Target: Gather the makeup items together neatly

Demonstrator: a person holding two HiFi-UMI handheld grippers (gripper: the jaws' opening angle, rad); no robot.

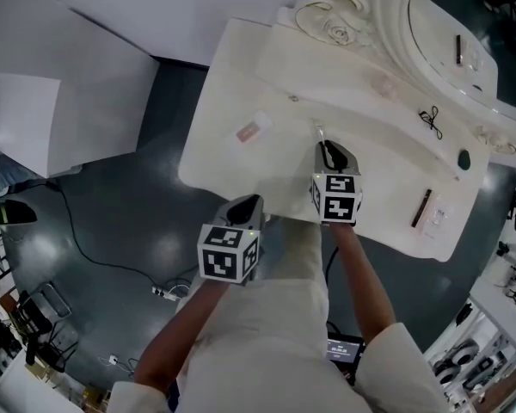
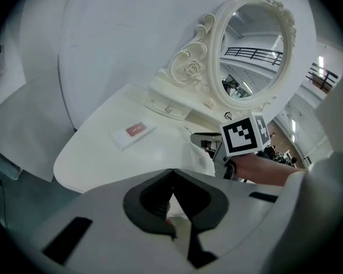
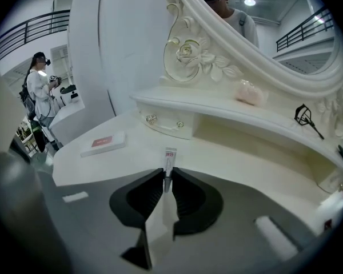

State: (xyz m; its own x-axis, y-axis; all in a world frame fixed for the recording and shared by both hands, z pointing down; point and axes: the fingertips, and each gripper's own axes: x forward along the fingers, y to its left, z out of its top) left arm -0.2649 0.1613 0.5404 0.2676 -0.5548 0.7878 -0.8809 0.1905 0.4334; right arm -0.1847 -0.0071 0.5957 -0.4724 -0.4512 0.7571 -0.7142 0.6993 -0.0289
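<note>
The right gripper (image 3: 167,177) is clamped on the end of a small white tube (image 3: 170,157). The tube sticks out past the jaw tips, over the middle of the table (image 1: 232,76), a little in from its front edge. The head view does not show if the tube rests on the surface or is lifted off it.

The left gripper (image 2: 172,173) has its jaws together with nothing between them. It hangs at the front edge, left of the right gripper and apart from every item.

A flat white box (image 3: 104,142) with a red label lies toward the left edge, well apart from the tube. Straight beyond the tube, a drawer front (image 3: 167,124) with two small knobs sits under a raised shelf (image 3: 217,110) along the back edge. That step stands between the tube and the things on the shelf: a pink lump (image 3: 250,92) near its middle, a black curler (image 3: 306,117) further right, and a dark oval piece (image 1: 464,157) toward its right end. The ornate mirror (image 2: 254,50) rises behind the shelf.

Near the right front corner, a dark pencil (image 1: 422,207) lies just beside a small white card (image 1: 437,218), well apart from both grippers.
</note>
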